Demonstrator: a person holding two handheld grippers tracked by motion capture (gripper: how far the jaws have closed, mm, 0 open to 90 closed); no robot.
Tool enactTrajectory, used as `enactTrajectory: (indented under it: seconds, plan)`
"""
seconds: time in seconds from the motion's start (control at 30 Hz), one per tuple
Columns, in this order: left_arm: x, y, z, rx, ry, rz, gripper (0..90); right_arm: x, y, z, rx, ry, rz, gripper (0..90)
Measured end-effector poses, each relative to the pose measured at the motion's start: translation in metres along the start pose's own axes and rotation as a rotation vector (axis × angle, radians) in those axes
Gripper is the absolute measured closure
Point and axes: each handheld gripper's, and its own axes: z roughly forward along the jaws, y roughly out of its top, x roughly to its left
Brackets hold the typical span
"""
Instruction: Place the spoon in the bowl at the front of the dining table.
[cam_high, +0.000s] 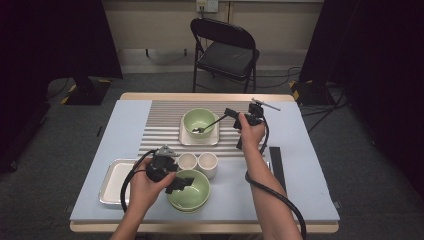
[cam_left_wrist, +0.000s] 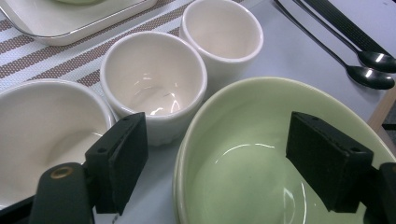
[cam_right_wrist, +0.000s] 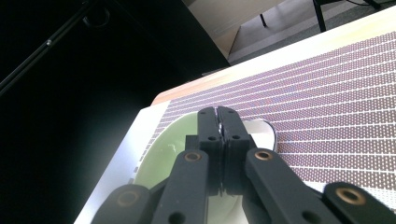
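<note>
Your right gripper, upper centre of the frame, is clamped on a spoon dipping into the far green bowl. Your left gripper gapes wide over the near green bowl's rim, lower centre. Two cups, two bowls; open surface at right.

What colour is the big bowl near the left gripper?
Light green bowl, clearest in the left gripper view.
</note>
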Motion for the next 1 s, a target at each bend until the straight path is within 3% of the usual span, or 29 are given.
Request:
enactTrajectory:
  seconds: [1.0]
  plan:
    - [-0.0016, 0.0005, 0.0007, 0.006, 0.0, 0.003, 20.8, 0.0003, -0.0078, -0.0004, 0.006, 0.0, -0.006, 89.3]
